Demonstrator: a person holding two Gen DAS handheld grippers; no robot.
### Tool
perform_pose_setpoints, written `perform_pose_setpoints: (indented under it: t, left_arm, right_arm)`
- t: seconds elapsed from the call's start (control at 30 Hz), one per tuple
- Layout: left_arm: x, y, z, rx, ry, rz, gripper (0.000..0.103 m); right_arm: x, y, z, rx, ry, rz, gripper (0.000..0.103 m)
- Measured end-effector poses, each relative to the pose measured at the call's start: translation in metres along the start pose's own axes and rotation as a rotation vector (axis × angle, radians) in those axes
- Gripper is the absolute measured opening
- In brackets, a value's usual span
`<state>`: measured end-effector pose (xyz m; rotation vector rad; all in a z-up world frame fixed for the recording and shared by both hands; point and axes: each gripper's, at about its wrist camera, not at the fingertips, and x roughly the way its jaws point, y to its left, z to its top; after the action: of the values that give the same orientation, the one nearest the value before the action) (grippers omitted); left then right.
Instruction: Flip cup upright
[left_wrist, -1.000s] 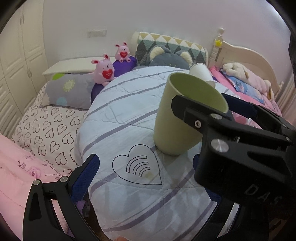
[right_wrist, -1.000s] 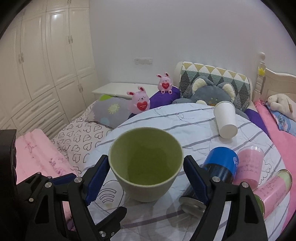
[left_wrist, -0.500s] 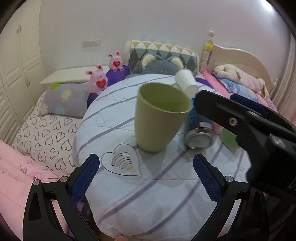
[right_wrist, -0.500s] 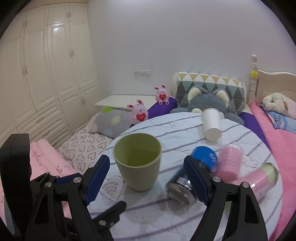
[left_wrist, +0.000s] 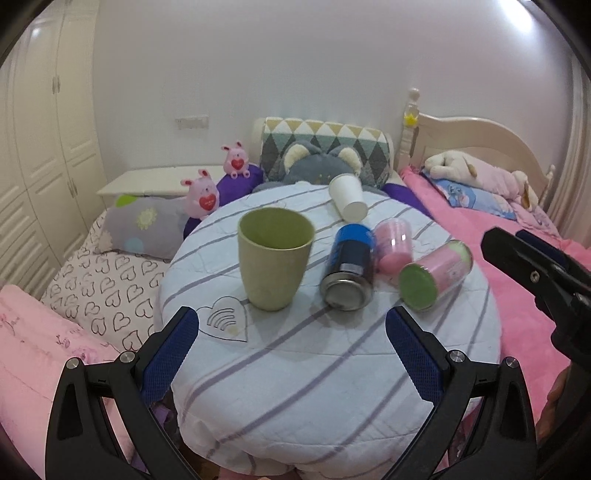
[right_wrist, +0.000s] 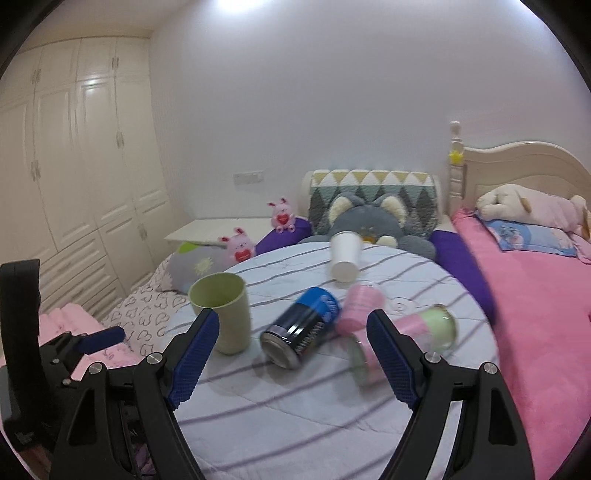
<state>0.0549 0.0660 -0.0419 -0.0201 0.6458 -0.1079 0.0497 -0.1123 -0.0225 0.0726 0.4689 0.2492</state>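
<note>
A blue can (left_wrist: 348, 269) lies beside two pink cups (left_wrist: 394, 243) on the striped round table (left_wrist: 332, 369); a white paper cup (left_wrist: 347, 197) lies near plush toys (left_wrist: 203, 192)

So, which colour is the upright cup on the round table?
The upright plastic cup is pale olive green, shown best in the left wrist view.
</note>
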Motion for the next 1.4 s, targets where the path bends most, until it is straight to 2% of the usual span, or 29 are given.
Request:
perform_pose_setpoints:
  t: [0.33, 0.63, 1.03, 1.4]
  left_arm:
    - [-0.028, -0.041, -0.003, 0.054, -0.071, 0.054, 0.102]
    - [-0.042, -0.048, 0.001, 0.01, -0.119, 0.137, 0.103]
    - [-0.041, -0.062, 0.003, 0.044, -0.13, 0.18, 0.103]
    - [-0.04, -0.062, 0.004, 0.039, -0.129, 0.18, 0.103]
  right_arm:
    - [-0.031, -0.033, -0.015, 0.035, -0.037, -0.047, 0.084]
    - [-0.038, -0.045, -0.021, 0.053, -0.055, -0.043, 0.084]
    - [-0.037, -0.049, -0.028, 0.047, -0.042, -0.029, 0.084]
    - [-0.032, -0.051, -0.026, 0.042, -0.032, -0.028, 0.084]
